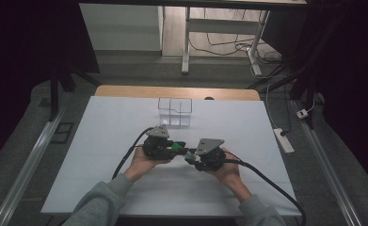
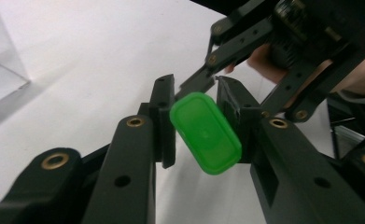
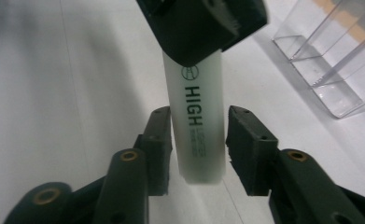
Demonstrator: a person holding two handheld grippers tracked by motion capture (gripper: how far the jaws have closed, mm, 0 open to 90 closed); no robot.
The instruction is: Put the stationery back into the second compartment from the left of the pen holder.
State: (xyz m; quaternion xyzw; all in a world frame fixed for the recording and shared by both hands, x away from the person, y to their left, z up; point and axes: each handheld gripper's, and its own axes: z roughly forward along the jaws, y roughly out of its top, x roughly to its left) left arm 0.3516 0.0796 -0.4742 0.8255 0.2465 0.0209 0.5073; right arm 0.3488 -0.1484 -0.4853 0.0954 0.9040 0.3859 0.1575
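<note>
A: Position of the hands?

B: High view: both forearms come in from the bottom. Left hand [image 1: 141, 162] and right hand [image 1: 228, 170] hold their tools near the middle of the white table [image 1: 101, 141]. Left gripper [image 1: 174, 147] and right gripper [image 1: 190, 154] point toward each other, tips meeting.

A: What sits between them?

B: A highlighter pen. In the left gripper view, its green cap end [image 2: 205, 133] sits between that gripper's jaws. The jaw on the left of that view touches the cap; the other is just beside it, contact hard to judge. Reads as clamped on the pen.

A: And the right one?

B: Right gripper view: the pale barrel [image 3: 198, 126], printed "HIGH", runs up between the jaws [image 3: 199, 140] into the other gripper's jaws above. The left pad [image 3: 160, 140] touches the barrel; a gap shows at the right pad [image 3: 245, 144]. Jaws apart, not gripping.

A: Anything else on the table?

B: A clear plastic divided organizer [image 1: 174, 112], toward the far edge, well apart from the grippers. The pen is held above the tabletop.
</note>
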